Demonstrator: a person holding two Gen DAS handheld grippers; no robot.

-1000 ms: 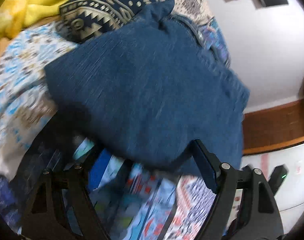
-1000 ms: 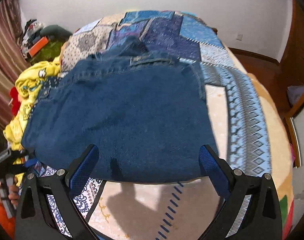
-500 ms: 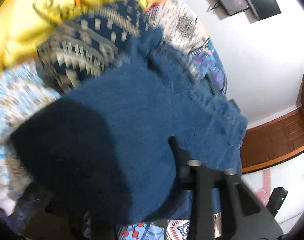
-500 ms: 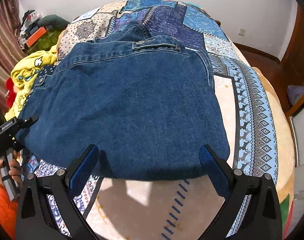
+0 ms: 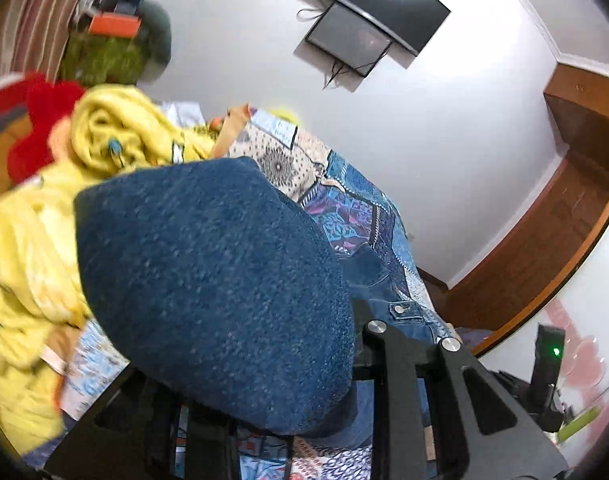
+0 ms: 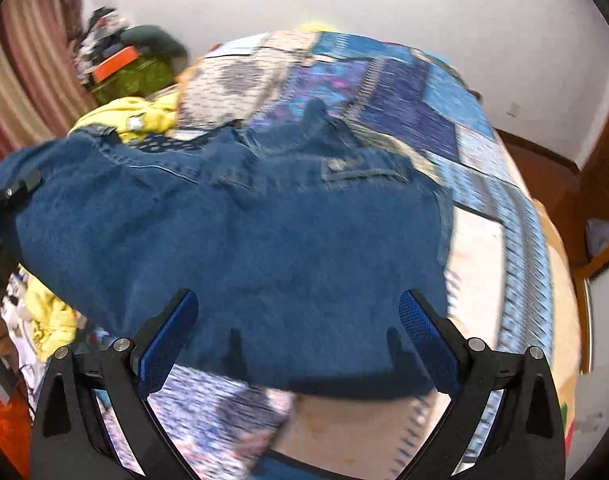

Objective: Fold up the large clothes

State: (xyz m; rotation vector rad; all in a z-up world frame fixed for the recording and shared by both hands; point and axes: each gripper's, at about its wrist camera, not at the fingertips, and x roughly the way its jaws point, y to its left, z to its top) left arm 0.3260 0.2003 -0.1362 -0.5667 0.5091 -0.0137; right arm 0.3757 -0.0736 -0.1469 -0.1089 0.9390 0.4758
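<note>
A blue denim garment (image 6: 264, 232) lies folded on the patterned bedspread (image 6: 484, 184). My left gripper (image 5: 272, 408) is shut on its left edge and lifts a bulging fold of denim (image 5: 208, 280) that hides the fingertips. The left gripper also shows at the far left of the right wrist view (image 6: 16, 192), with the denim raised there. My right gripper (image 6: 296, 340) is open and empty, its blue pads (image 6: 424, 340) above the garment's near edge.
A yellow blanket (image 5: 104, 140) and red fabric (image 5: 44, 120) are heaped left of the garment. A green box with an orange item (image 6: 124, 68) stands by the curtain. A wall screen (image 5: 368, 24) hangs above. Wooden trim (image 5: 544, 240) and a white cabinet (image 5: 584, 320) lie right.
My left gripper has closed on the denim's left edge and lifted it, tilting the view upward. My right gripper stays open over the near edge and has shifted slightly.
</note>
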